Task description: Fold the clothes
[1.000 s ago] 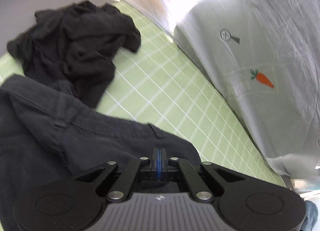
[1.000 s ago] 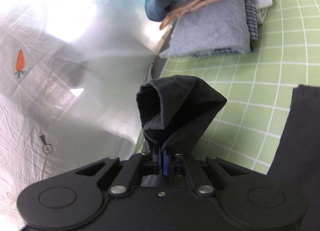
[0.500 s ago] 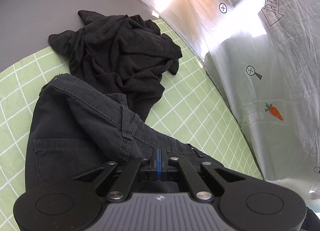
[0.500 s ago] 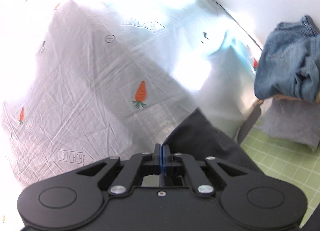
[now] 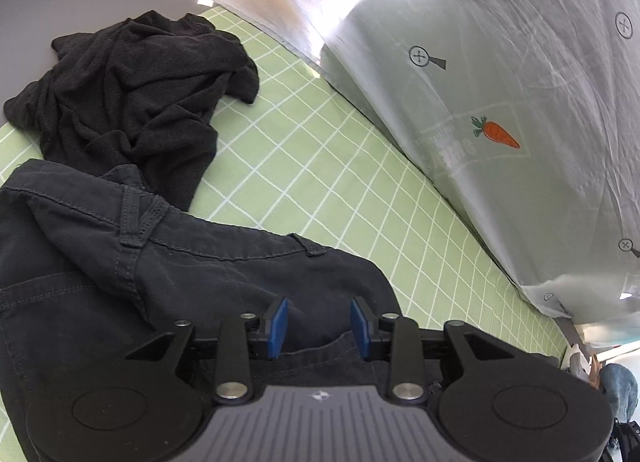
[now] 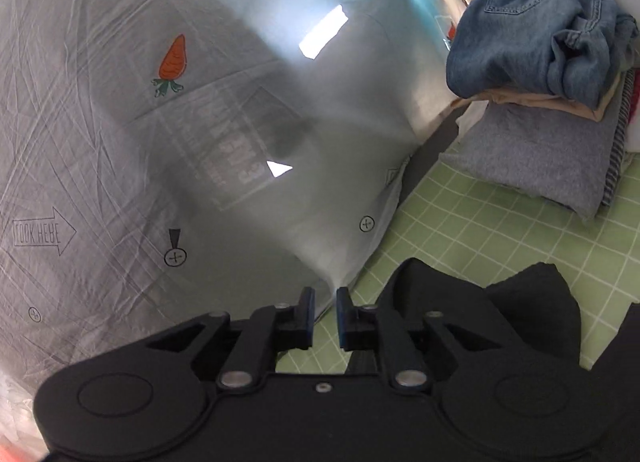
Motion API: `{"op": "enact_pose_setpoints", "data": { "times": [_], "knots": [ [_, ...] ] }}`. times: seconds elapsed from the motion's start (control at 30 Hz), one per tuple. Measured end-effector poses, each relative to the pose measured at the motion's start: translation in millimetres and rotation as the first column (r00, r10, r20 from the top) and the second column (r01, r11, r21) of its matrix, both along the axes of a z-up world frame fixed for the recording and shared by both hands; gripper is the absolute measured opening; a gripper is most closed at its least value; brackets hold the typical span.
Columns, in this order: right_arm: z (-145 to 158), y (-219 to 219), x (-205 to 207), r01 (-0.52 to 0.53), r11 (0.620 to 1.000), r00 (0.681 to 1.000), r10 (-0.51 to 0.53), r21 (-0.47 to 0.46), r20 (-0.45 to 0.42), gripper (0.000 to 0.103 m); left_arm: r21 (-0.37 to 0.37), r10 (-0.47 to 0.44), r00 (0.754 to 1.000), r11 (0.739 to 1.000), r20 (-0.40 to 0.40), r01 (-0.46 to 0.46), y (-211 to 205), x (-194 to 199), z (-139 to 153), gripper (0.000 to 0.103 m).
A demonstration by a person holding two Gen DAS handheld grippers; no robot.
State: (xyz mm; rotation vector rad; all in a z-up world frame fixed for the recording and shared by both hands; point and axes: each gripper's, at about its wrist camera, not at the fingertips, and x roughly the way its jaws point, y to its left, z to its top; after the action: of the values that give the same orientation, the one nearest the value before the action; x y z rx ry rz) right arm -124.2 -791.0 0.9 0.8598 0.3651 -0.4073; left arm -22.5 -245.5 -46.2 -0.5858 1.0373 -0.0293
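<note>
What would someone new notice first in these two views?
Probably the dark trousers spread on the green checked mat, right under the open left claw, with a crumpled black garment beyond them. In the right view, the open right claw faces a carrot-print sheet, a stack topped by blue jeans at right.

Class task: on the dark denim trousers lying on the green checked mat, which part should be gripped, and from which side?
Probably the stitched waistband of the dark denim trousers, near the belt loop. It is a thick raised ridge; approach from the open mat side, away from the crumpled black knit garment.
</note>
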Motion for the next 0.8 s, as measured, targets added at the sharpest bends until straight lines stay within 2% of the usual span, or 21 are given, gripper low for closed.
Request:
{"op": "enact_pose_setpoints", "data": {
  "times": [0.03, 0.07, 0.1, 0.23, 0.3, 0.43, 0.5, 0.6, 0.67, 0.7, 0.73, 0.8],
  "knots": [
    [-8, 1, -2, 0.001, 1.000, 1.000, -0.001, 0.009, -0.026, 0.022, 0.023, 0.002, 1.000, 1.000, -0.012, -0.002, -8, 5, -1, 0.057],
    [-14, 2, -5, 0.005, 1.000, 0.999, -0.005, 0.011, -0.052, 0.023, 0.045, 0.005, 1.000, 0.999, -0.023, -0.003, -16, 9, -2, 0.074],
    [-19, 2, -8, 0.013, 1.000, 0.997, -0.012, 0.015, -0.074, 0.024, 0.068, 0.007, 0.999, 0.998, -0.035, -0.005, -23, 14, -3, 0.082],
    [-35, -1, -19, 0.037, 0.998, 0.993, -0.032, 0.047, -0.113, 0.032, 0.158, 0.020, 0.997, 0.987, -0.081, -0.008, -55, 32, -6, 0.082],
    [-39, -1, -23, 0.040, 0.998, 0.990, -0.034, 0.046, -0.134, 0.033, 0.215, 0.027, 0.994, 0.977, -0.109, -0.003, -70, 41, -9, 0.082],
    [-44, 2, -25, 0.039, 0.999, 0.984, -0.034, 0.023, -0.172, 0.041, 0.383, 0.012, 0.983, 0.922, -0.184, 0.061, -92, 48, -24, 0.083],
    [-48, 2, -23, 0.036, 0.999, 0.982, -0.029, 0.034, -0.184, 0.041, 0.445, 0.006, 0.977, 0.891, -0.213, 0.091, -100, 50, -31, 0.083],
    [-54, 4, -21, 0.029, 0.999, 0.980, -0.020, 0.043, -0.198, 0.041, 0.443, 0.014, 0.978, 0.893, -0.210, 0.083, -99, 49, -36, 0.083],
    [-57, 5, -19, 0.022, 0.999, 0.978, -0.011, 0.048, -0.206, 0.042, 0.410, 0.033, 0.980, 0.910, -0.195, 0.051, -93, 47, -37, 0.078],
    [-59, 6, -18, 0.018, 0.999, 0.977, -0.007, 0.051, -0.211, 0.042, 0.394, 0.038, 0.981, 0.918, -0.188, 0.040, -89, 47, -38, 0.065],
    [-60, 7, -17, 0.014, 0.998, 0.977, -0.003, 0.054, -0.215, 0.042, 0.377, 0.042, 0.983, 0.926, -0.181, 0.029, -86, 47, -38, 0.059],
    [-63, 8, -15, 0.008, 0.998, 0.975, 0.005, 0.057, -0.223, 0.042, 0.334, 0.048, 0.985, 0.943, -0.164, 0.010, -79, 46, -37, 0.038]
  ]
}}
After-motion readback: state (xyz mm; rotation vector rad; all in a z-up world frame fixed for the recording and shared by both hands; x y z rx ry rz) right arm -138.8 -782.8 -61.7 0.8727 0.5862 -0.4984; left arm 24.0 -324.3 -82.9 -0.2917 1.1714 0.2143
